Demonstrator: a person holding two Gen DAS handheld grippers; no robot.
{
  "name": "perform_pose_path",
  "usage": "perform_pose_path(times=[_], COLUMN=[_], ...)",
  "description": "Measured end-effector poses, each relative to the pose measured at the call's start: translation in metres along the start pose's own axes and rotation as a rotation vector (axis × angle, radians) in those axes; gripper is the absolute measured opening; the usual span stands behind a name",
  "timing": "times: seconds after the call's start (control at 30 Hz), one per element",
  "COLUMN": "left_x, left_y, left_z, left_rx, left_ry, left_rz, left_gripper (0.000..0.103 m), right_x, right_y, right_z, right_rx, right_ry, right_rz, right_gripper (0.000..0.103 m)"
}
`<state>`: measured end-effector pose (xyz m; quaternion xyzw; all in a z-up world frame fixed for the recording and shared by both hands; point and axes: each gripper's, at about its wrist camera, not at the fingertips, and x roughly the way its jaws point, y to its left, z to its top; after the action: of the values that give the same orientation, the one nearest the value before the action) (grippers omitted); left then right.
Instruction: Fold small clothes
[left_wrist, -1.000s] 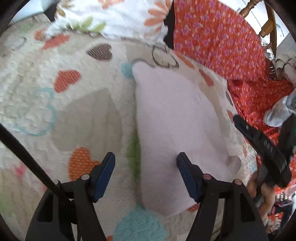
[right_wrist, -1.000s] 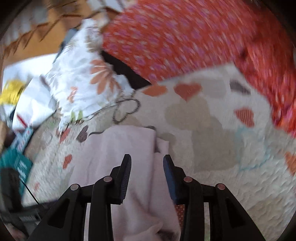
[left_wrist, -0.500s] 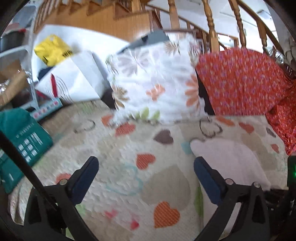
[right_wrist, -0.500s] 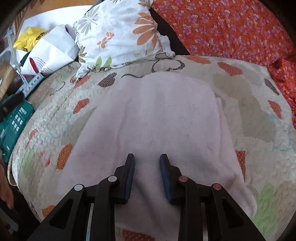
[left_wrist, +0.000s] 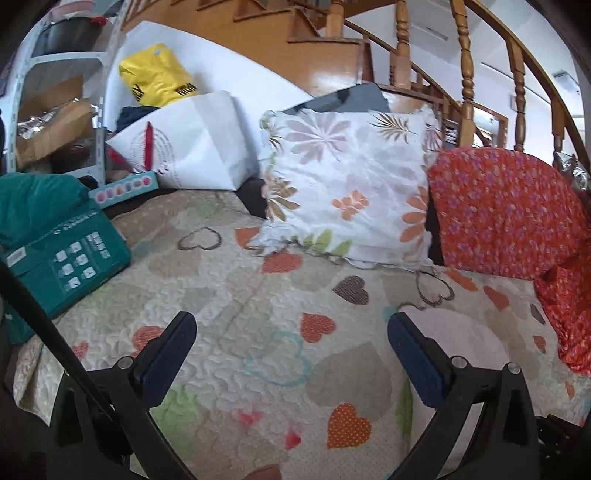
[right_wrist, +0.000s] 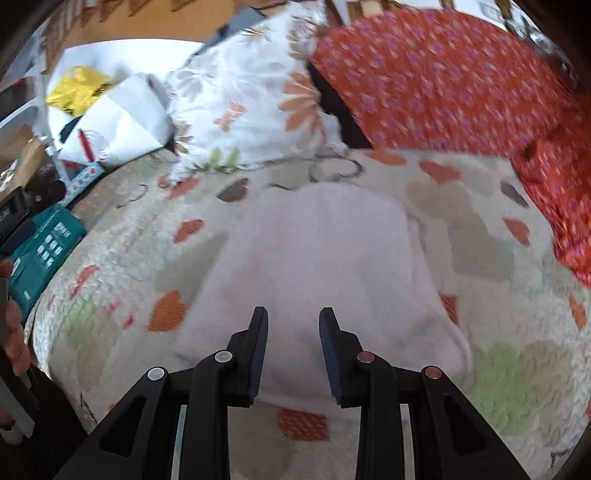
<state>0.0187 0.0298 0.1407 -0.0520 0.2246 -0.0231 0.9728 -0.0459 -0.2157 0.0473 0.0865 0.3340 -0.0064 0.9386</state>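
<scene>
A folded pale pink garment (right_wrist: 325, 251) lies flat on the heart-patterned quilt (right_wrist: 498, 332). My right gripper (right_wrist: 293, 312) hovers over the garment's near end. Its jaws stand a narrow gap apart and the cloth shows beneath them, with nothing pinched. In the left wrist view the same garment (left_wrist: 465, 336) lies at the lower right, partly hidden behind the right finger. My left gripper (left_wrist: 290, 319) is wide open above the bare quilt (left_wrist: 240, 295), to the left of the garment, and holds nothing.
A floral pillow (left_wrist: 347, 184) and a red patterned cushion (left_wrist: 509, 210) stand along the back of the quilt. A teal box (left_wrist: 70, 258), a white bag (left_wrist: 192, 144) and a yellow bag (left_wrist: 159, 77) crowd the left. A hand (right_wrist: 14, 332) shows at the left edge.
My left gripper has lifted off the garment, tilted up toward the pillows and spread its jaws wide. My right gripper has drawn back over the garment to its near end, with jaws slightly narrower.
</scene>
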Motion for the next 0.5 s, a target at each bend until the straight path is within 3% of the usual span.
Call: perform_pose_path(times=[0.1, 0.17, 0.33, 0.5], left_x=[0.003, 0.008, 0.021, 0.027], left_y=[-0.005, -0.012, -0.026, -0.034], left_z=[-0.004, -0.008, -0.020, -0.028], left_rx=[0.026, 0.062, 0.114, 0.138], left_ry=[-0.001, 0.029, 0.101, 0.139], left_rz=[0.022, 0.006, -0.032, -0.044], left_gripper=[0.103, 0.103, 0.103, 0.103], right_x=[0.018, 0.036, 0.030, 0.015], right_y=[0.013, 0.019, 0.028, 0.011], right_z=[-0.005, -0.014, -0.019, -0.004], right_rx=[-0.005, 0.011, -0.045, 0.038], right_ry=[0.028, 0.093, 0.129, 0.014], right_rz=[0.063, 0.097, 0.084, 0.083], right_gripper=[0.032, 0.032, 0.032, 0.032])
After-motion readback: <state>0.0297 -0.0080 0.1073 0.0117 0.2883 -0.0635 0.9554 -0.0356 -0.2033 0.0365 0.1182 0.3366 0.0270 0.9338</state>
